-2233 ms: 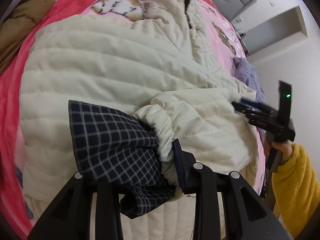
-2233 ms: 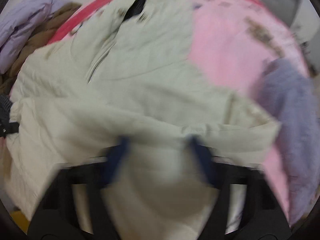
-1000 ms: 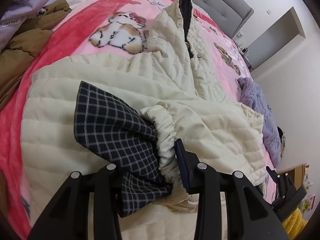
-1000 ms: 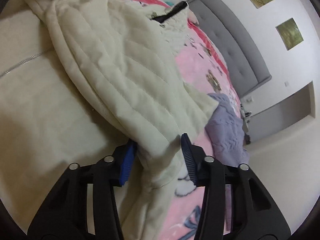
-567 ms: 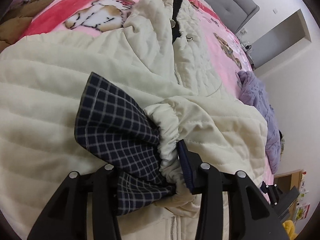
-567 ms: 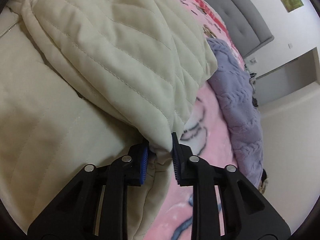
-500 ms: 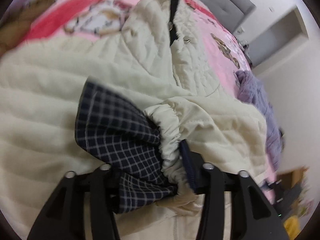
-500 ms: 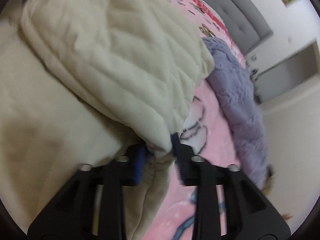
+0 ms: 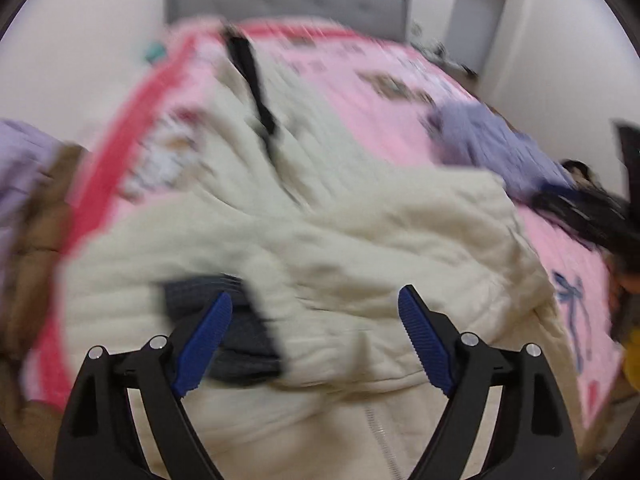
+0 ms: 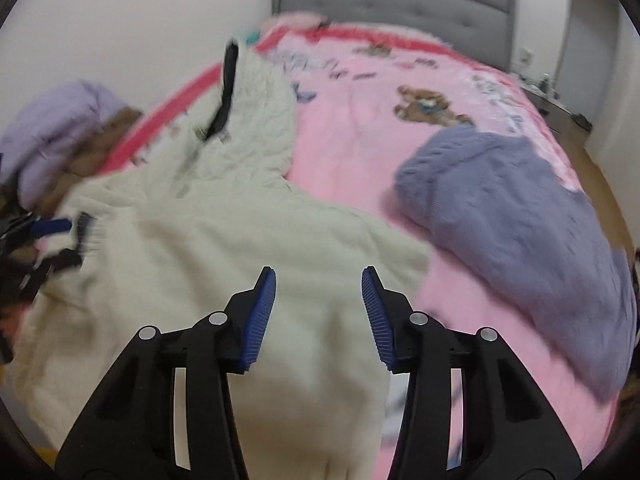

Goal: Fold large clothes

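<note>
1. Cream quilted jacket (image 9: 360,240) lies spread on the pink cartoon-print blanket (image 10: 360,128) of the bed, its navy checked lining (image 9: 232,332) showing at a turned-back sleeve cuff.
2. Left gripper (image 9: 316,320) has just been opening; its blue pads stand wide apart above the cuff, clamping nothing.
3. Right gripper (image 10: 319,300) hovers over the jacket's near edge, pads apart, nothing between them.
4. Lilac knitted sweater (image 10: 520,216) lies beside the jacket.
</note>
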